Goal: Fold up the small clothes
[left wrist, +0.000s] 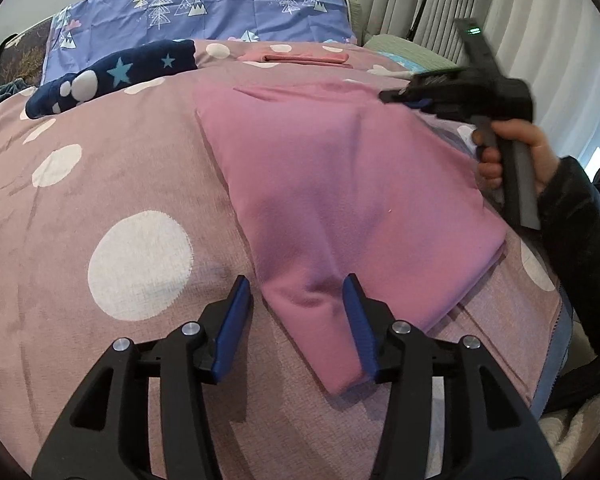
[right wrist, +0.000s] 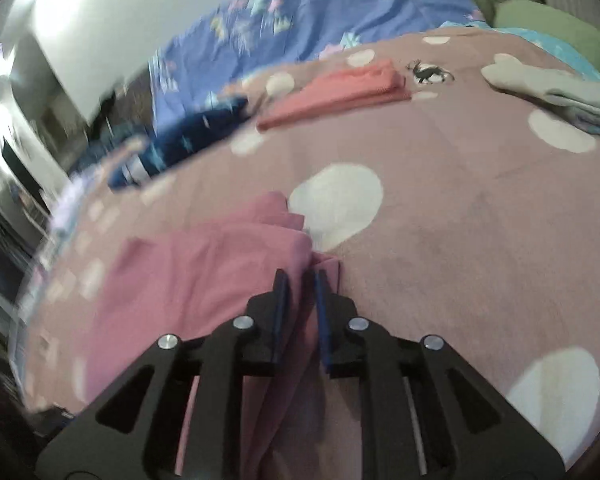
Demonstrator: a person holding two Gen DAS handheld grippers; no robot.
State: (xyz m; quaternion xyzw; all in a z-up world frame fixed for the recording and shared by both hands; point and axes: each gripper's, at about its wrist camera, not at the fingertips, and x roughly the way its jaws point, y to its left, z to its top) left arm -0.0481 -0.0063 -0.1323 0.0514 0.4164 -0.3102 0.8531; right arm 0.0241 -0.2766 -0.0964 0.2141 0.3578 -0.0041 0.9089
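A pink garment [left wrist: 340, 184] lies folded on the dotted mauve bedspread [left wrist: 100, 200]. My left gripper [left wrist: 296, 292] is open, its blue pads on either side of the garment's near narrow end. My right gripper [left wrist: 404, 98] shows in the left wrist view at the garment's far right edge, held by a hand. In the right wrist view the right gripper [right wrist: 302, 280] is nearly closed on a bunched edge of the pink garment [right wrist: 204, 264], cloth between its pads.
A folded coral garment [right wrist: 340, 92] lies farther up the bed. A navy star-patterned garment [left wrist: 112, 74] lies at the far left. A grey-white garment [right wrist: 548, 88] is at the far right. A blue tree-print pillow [left wrist: 204, 4] stands behind. Curtains [left wrist: 500, 12] hang on the right.
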